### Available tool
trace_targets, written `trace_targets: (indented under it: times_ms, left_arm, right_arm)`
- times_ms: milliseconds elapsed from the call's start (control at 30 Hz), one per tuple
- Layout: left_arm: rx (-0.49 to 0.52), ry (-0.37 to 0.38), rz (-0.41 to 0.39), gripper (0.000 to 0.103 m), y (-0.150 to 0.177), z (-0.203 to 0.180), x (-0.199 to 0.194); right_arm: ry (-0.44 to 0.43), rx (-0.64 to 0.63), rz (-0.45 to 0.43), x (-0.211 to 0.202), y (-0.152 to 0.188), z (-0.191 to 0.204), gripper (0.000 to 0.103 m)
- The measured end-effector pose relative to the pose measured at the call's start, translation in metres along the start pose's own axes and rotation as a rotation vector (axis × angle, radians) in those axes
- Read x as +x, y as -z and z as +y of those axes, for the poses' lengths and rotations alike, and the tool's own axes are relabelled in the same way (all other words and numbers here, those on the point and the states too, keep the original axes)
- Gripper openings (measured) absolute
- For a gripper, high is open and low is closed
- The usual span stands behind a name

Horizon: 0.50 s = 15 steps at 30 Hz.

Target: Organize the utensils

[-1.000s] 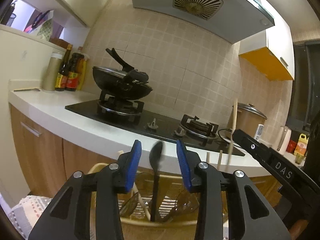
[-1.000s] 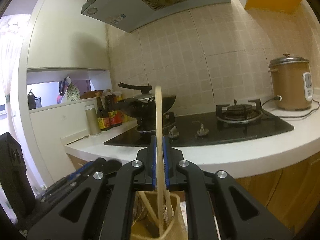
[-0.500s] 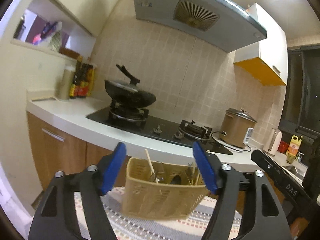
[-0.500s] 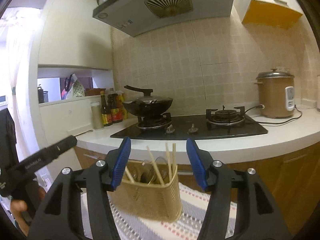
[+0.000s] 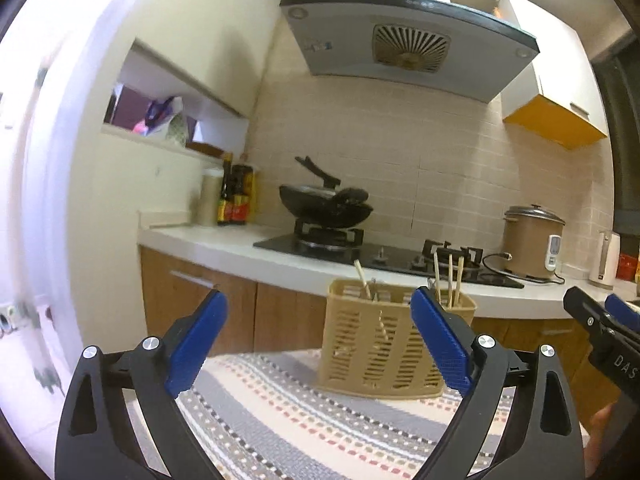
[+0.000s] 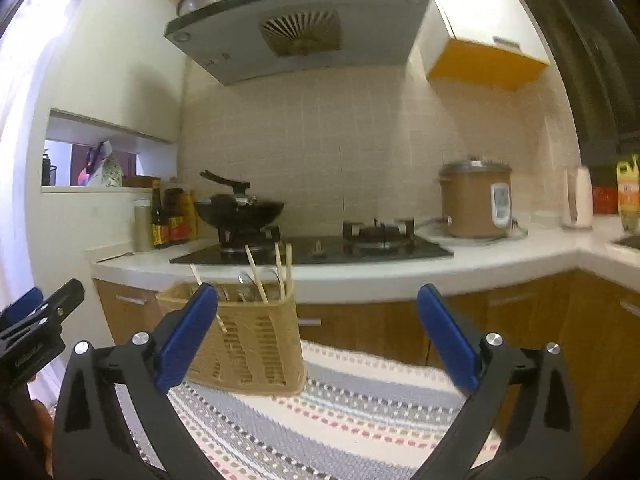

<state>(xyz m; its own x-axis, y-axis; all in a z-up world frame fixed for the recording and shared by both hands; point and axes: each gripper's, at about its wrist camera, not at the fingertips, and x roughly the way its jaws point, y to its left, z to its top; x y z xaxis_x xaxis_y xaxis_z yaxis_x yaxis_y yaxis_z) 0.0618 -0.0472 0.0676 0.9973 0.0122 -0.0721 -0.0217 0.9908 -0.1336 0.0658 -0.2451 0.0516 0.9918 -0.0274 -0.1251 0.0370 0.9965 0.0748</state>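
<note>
When looking along the left gripper (image 5: 318,300), find jaws wide apart, having just been opening, with nothing pressed between the blue pads (image 5: 196,344). Farther ahead, toward 4 o'clock from the middle of this view, a beige slotted basket (image 5: 376,344), upright on a striped cloth (image 5: 280,412), touching neither finger though partly hidden behind the right-side one. Inside the basket, several wooden chopsticks (image 5: 450,280) standing up past the rim at one end, with one more leaning at the other end; darker utensils lower inside, too blurred to name. Much the same along the right gripper (image 6: 317,292): jaws spread wide, also just been opening, and empty. Basket there at about 8 o'clock from the middle, partly behind the left-side pad, not gripped. Tip of each gripper also showing at the edge of the other's view, at 3 o'clock in the left wrist view and at 9 o'clock in the right. Behind the basket, a white counter (image 5: 224,244). On its hob, a black wok (image 5: 324,208) at 11 o'clock from the basket. Sauce bottles (image 5: 234,200) at 10 o'clock, a brown rice cooker (image 5: 532,240) at 2 o'clock, a range hood (image 5: 408,44) high at 12 o'clock.
</note>
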Motion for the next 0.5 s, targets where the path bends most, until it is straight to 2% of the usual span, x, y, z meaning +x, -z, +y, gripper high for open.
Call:
trace_targets:
  times_ms: [100,233,333,500]
  left_arm:
    - [0.034,-0.012,-0.009,0.091,0.002,-0.006,0.001]
    - [0.084,-0.001,0.047,0.095,0.012,-0.015,0.012]
    - [0.095,0.014,0.076,0.095,0.017,-0.018,0.016]
    - [0.119,-0.011,0.082,0.095,0.023,-0.017,0.018]
  right_arm:
    - [0.035,-0.027,-0.009,0.0,0.002,-0.003,0.095]
    - [0.022,-0.028,0.066,0.013,0.009,-0.004,0.095]
    - [0.029,-0.031,0.078,0.013,0.012,-0.004,0.095]
    - [0.035,-0.03,0.09,0.01,0.016,-0.003,0.095]
